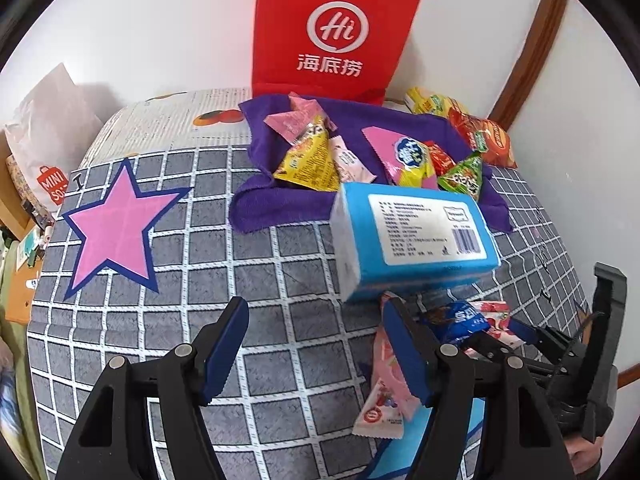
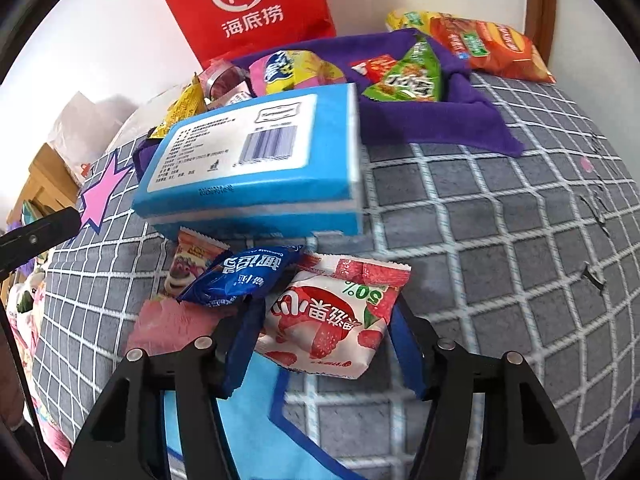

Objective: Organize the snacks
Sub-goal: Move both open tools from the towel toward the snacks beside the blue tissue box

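A blue tissue pack lies on the checked table cloth. Behind it a purple towel carries several snack packets. In front of it lie a blue cookie packet, a strawberry packet and pink packets. My right gripper is open with the strawberry packet between its fingers, not clamped. My left gripper is open and empty over the cloth, left of the pink packets.
A red paper bag stands against the wall behind the towel. An orange chip bag lies at the back right. A pink star marks the cloth at left. A white shopping bag stands far left.
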A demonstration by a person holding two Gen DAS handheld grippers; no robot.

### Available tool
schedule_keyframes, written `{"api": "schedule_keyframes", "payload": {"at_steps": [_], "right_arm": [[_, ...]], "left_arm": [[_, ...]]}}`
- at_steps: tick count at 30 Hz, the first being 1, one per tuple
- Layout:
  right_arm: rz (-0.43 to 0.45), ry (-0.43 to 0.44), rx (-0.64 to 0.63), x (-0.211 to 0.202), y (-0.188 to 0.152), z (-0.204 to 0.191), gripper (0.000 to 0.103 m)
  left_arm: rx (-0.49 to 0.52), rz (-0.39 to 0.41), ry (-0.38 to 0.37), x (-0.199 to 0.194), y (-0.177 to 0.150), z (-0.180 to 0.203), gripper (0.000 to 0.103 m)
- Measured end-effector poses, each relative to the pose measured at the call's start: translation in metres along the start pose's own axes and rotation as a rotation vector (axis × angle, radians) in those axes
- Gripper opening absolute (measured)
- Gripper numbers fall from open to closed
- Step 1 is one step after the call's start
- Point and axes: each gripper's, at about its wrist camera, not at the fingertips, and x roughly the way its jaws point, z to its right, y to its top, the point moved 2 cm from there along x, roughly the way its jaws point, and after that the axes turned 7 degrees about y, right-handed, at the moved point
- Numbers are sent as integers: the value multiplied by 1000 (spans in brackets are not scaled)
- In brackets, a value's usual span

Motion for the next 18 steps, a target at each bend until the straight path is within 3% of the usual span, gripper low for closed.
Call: {"api": "schedule_keyframes", "payload": {"at_steps": [7, 12, 18], "right_arm": [[2, -28, -28, -28, -22, 24, 61], [-21, -45, -79, -32, -33, 35, 61], [-16, -47, -53, -25, -34, 37, 67]], "left_arm": [[21, -19, -8, 4, -16, 13, 68], [27, -34, -7, 7, -26, 18, 68], [34, -45, 2, 7, -33, 21, 68]]}}
